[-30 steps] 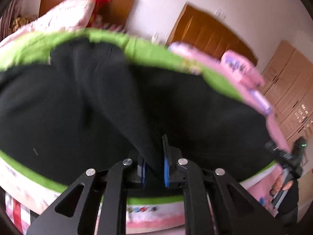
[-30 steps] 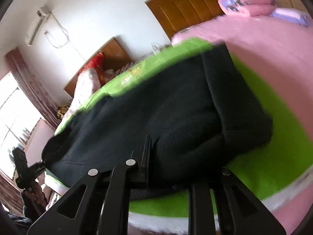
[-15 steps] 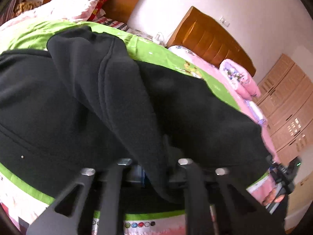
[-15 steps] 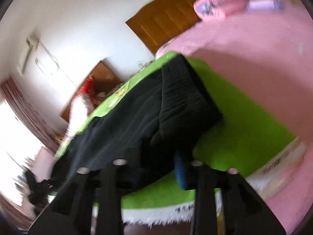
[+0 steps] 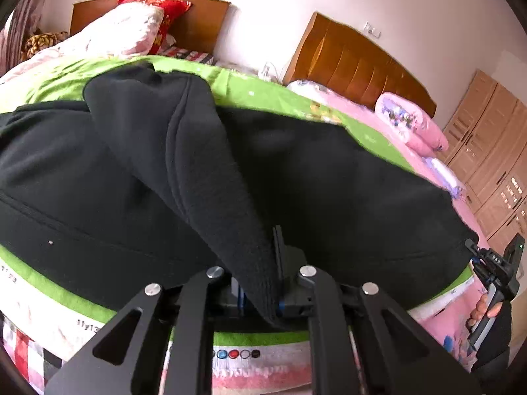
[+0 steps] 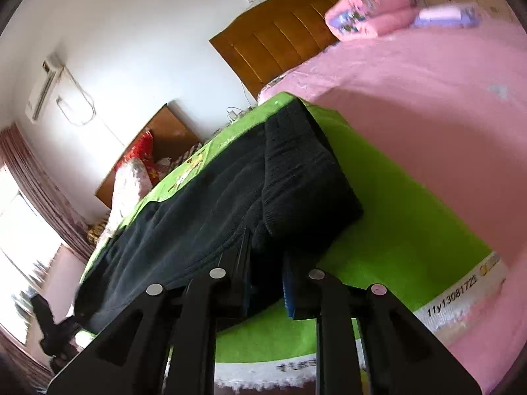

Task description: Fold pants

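Black pants [image 5: 329, 181] lie spread across a green sheet [image 5: 263, 92] on the bed. My left gripper [image 5: 263, 283] is shut on a raised fold of the pants near the bed's front edge. At the far right of the left wrist view, a hand holds my right gripper [image 5: 494, 263] at the pants' other end. In the right wrist view the pants [image 6: 214, 214] stretch away to the left, with a bunched end just ahead. My right gripper [image 6: 266, 283] has that bunched cloth between its pads, and its jaws are closing on it. The left gripper [image 6: 46, 322] shows dimly at the lower left.
A pink quilt [image 6: 428, 98] covers the bed to the right of the green sheet [image 6: 411, 214], with folded pink bedding [image 5: 411, 125] by a wooden headboard [image 5: 355, 65]. A second bed with pillows [image 5: 125, 29] stands behind. Wardrobes [image 5: 494, 151] line the right wall.
The right gripper has shifted sideways and rolled a little with the pants' end still in it. The left gripper has kept its pinched fold and hardly moved.
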### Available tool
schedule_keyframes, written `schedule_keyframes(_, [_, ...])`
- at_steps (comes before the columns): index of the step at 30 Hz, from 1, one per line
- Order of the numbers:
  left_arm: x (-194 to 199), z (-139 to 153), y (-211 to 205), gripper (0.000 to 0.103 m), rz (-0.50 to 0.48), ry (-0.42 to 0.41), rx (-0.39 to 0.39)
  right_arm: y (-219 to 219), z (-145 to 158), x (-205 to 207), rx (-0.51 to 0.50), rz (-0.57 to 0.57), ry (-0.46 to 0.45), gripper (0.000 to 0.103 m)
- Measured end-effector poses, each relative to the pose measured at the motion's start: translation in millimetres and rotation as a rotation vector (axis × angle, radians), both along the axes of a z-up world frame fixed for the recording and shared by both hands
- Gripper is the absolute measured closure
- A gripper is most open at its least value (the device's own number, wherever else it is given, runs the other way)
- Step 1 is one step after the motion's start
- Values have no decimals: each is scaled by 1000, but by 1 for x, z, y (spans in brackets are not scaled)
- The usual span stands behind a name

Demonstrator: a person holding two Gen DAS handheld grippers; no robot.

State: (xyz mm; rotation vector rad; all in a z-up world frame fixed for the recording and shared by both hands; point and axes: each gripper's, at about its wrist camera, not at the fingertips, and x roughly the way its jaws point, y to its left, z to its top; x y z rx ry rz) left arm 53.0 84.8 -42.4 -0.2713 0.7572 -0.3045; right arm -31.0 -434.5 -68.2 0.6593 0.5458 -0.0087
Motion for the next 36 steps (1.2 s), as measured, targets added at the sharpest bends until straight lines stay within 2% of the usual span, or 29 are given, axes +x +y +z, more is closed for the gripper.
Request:
schedule_keyframes(3, [-1,5,1,90,3,-17,4,-1,6,-1,-6,0,-23,85])
schedule_keyframes(5, [5,-5,-2,88,-6,23,29,-6,-9,3,-6,-15,44,85])
schedule_keyframes(8, [5,-12,-3,85,-19,-9,49,-11,-19,-4,28,-17,11,86])
schedule_keyframes(10, [4,-11,-5,85,-30,-11,66,-7,-14,-2,-11,-23,33,85])
schedule_keyframes(13, [4,-13,-2,81,-32,-5,47,-2,-9,-1,-50,-29,60,85])
schedule_keyframes(15, [3,-11,-3,63,-62,-8,28,-1,-8,-3,-48,-35,80,83])
schedule_keyframes(17, [-1,-5,-5,29,-64,-28,45,0,-7,-9,-40,-30,128,71])
schedule_keyframes(18, [-6,1,-4,25,-40,-58,76,4,-2,-20,-58,-77,172,54])
schedule_keyframes(19, [-9,6,-2,23,-19,-86,96,7,4,-30,-86,-136,184,47])
schedule_keyframes(20, [-14,12,3,23,17,-120,115,14,15,-43,-142,-184,163,47])
schedule_keyframes(21, [-17,17,5,22,45,-144,127,20,23,-46,-188,-180,138,47])
schedule_keyframes(23, [-20,28,9,11,83,-187,137,52,45,-44,-305,-115,74,47])
schedule_keyframes(24, [-20,33,8,10,75,-201,131,67,52,-38,-335,-70,52,47])
schedule_keyframes(27, [-14,39,-8,10,38,-210,160,134,61,-2,-421,145,-4,35])
schedule_keyframes(30, [-6,28,-22,9,14,-164,219,182,50,35,-460,282,25,35])
schedule_keyframes(32, [-2,19,-25,8,17,-140,267,203,38,49,-506,331,62,35])
schedule_keyframes(34, [-3,15,-22,8,31,-133,297,215,16,59,-580,382,168,35])
schedule_keyframes(36, [-6,26,-19,8,38,-162,272,217,11,46,-641,418,131,34])
